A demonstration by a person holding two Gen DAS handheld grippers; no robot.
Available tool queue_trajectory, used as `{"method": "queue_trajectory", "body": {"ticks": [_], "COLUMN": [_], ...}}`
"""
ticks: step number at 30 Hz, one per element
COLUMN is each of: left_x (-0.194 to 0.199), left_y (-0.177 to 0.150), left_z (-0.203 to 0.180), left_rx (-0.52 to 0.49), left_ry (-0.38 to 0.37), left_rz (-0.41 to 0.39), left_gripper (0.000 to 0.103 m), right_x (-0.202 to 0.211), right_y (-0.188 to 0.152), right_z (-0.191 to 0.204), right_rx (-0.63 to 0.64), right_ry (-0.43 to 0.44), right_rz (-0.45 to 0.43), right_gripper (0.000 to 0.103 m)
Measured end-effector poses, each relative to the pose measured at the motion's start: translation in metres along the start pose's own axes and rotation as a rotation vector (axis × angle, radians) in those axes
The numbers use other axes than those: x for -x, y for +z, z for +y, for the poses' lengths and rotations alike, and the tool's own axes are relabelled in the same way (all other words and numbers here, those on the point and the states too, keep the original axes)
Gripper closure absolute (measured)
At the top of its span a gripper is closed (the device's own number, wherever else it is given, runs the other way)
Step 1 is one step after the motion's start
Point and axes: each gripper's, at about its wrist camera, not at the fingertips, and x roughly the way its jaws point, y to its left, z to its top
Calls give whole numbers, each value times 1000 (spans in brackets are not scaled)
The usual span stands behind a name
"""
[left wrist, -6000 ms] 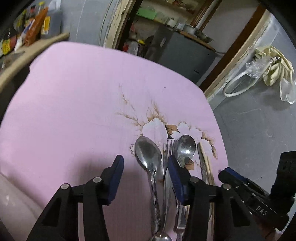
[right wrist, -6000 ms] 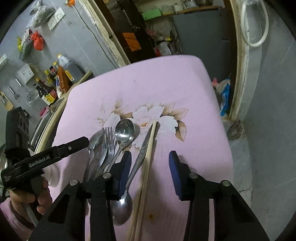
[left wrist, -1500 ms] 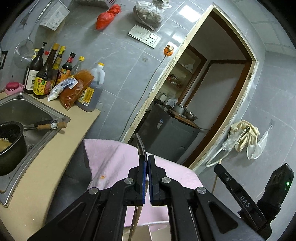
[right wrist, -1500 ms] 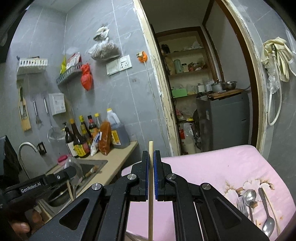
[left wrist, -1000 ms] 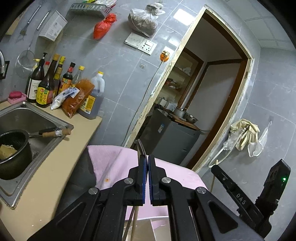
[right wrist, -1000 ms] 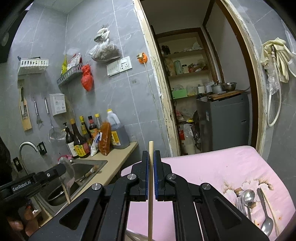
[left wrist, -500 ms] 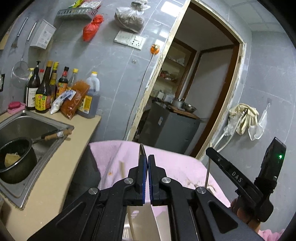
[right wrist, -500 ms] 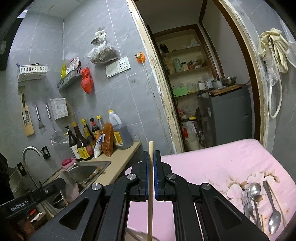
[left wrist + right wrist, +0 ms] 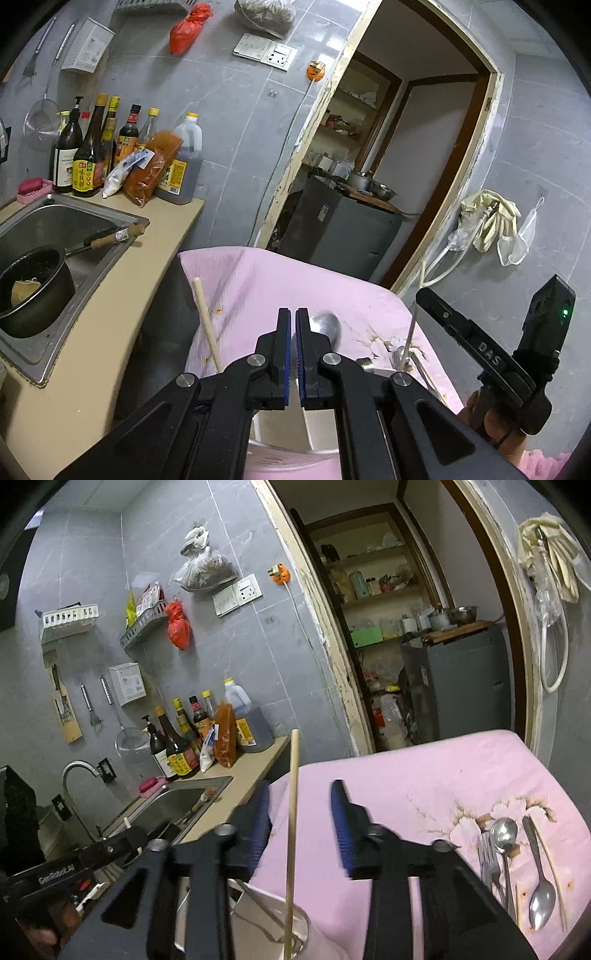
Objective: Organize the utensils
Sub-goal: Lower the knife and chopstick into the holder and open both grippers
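My right gripper (image 9: 299, 827) is open above a white utensil holder (image 9: 258, 919); a wooden chopstick (image 9: 291, 834) stands free between its fingers, lower end in the holder. My left gripper (image 9: 291, 350) is almost shut, with a narrow gap; a spoon bowl (image 9: 327, 326) shows just behind its right finger, so I cannot tell whether it is gripped. The holder (image 9: 280, 424) sits under the left gripper, and a chopstick (image 9: 207, 325) leans out of it. A fork (image 9: 487, 856), two spoons (image 9: 504, 834) and a chopstick (image 9: 550, 864) lie on the pink cloth (image 9: 424, 775).
A steel sink (image 9: 62, 229) with a dark pot (image 9: 33, 280) is at the left, with sauce bottles (image 9: 88, 155) along the tiled wall. A doorway with a grey cabinet (image 9: 347, 229) lies behind the pink table. The right gripper body (image 9: 491, 354) shows in the left wrist view.
My right gripper has opened and let go of the chopstick, which now stands in the holder. My left gripper has tilted down over the holder; the spoon bowl now shows beside its fingers.
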Motion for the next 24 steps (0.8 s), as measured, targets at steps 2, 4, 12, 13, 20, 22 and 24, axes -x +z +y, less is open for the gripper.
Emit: {"method": "queue_trajectory", "body": {"ticks": [2, 4, 12, 13, 20, 22, 24], "left_x": [1, 2, 7, 7, 6, 4, 2], "left_y": [1, 2, 7, 8, 6, 4, -1], "left_z": [-3, -8, -33, -41, -92, -107, -125], "left_rx": [3, 11, 29, 14, -73, -95, -121], "left_ry": [3, 5, 7, 16, 44, 53, 61], "left_rz": [1, 3, -32, -38, -85, -96, -104], "left_gripper": [100, 97, 64, 61, 31, 22, 15], "right_x": [4, 11, 50, 55, 91, 100, 109], "right_y": [1, 3, 26, 29, 48, 51, 53], "right_z": [-3, -7, -36, -41, -75, -87, -98], "right_rx": [-9, -16, -21, -14, 52, 72, 91], "right_ry": [6, 7, -28, -38, -121, -153, -178], "right_rz": [8, 10, -18, -25, -50, -54, -56], "right_gripper": [71, 67, 37, 32, 12, 10, 8]}}
